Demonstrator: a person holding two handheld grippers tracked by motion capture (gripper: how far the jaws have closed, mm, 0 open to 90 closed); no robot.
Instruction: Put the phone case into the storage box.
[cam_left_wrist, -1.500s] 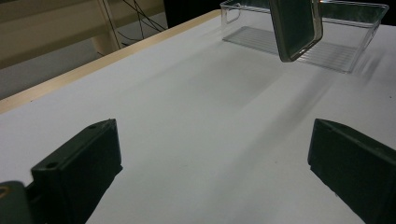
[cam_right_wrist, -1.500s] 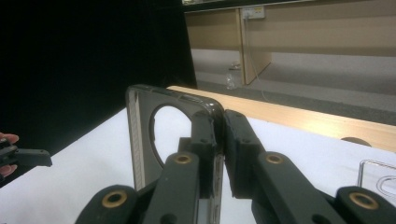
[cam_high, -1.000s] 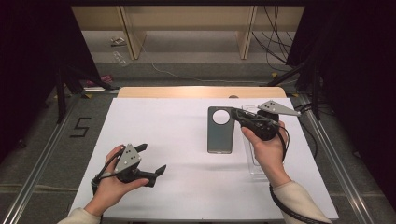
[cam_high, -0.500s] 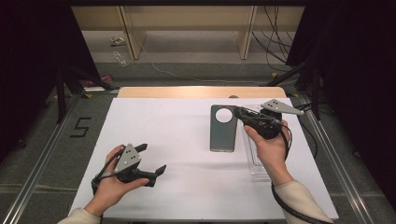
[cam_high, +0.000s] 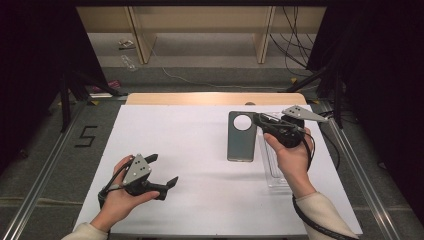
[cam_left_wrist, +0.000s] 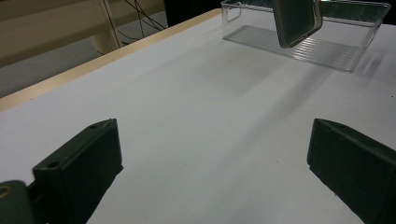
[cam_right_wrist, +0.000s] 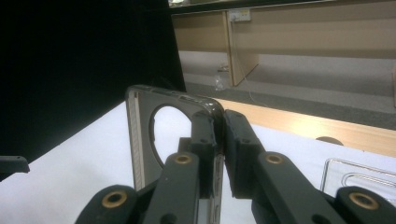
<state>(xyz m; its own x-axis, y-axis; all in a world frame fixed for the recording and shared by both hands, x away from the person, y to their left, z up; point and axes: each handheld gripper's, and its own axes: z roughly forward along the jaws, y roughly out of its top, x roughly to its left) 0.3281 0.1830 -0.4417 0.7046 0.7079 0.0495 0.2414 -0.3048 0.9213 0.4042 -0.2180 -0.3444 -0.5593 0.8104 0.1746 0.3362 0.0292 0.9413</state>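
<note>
A grey phone case with a round camera hole near its top was held up off the white table, gripped along its right edge by the right gripper. In the high view the case hung to the right of the table's middle, just left of a clear plastic tray that lay on the table surface. In the right gripper view the case stood upright with its hollow inner side facing the camera, and the two black jaws were pressed close together on its thin side wall, the right gripper clamping the edge between its pads. The right hand came in from the lower right, with a black cable trailing from it toward the table's near edge.

In the left gripper view the lower end of the case hung in the air in front of the clear tray, well away from that gripper.

The left gripper rested low over the near left part of the table, held by the left hand. Its jaws stood wide apart with nothing between them but bare white table.

Beyond the table's far wooden edge lay a grey floor with cables and pale wooden furniture legs.
</note>
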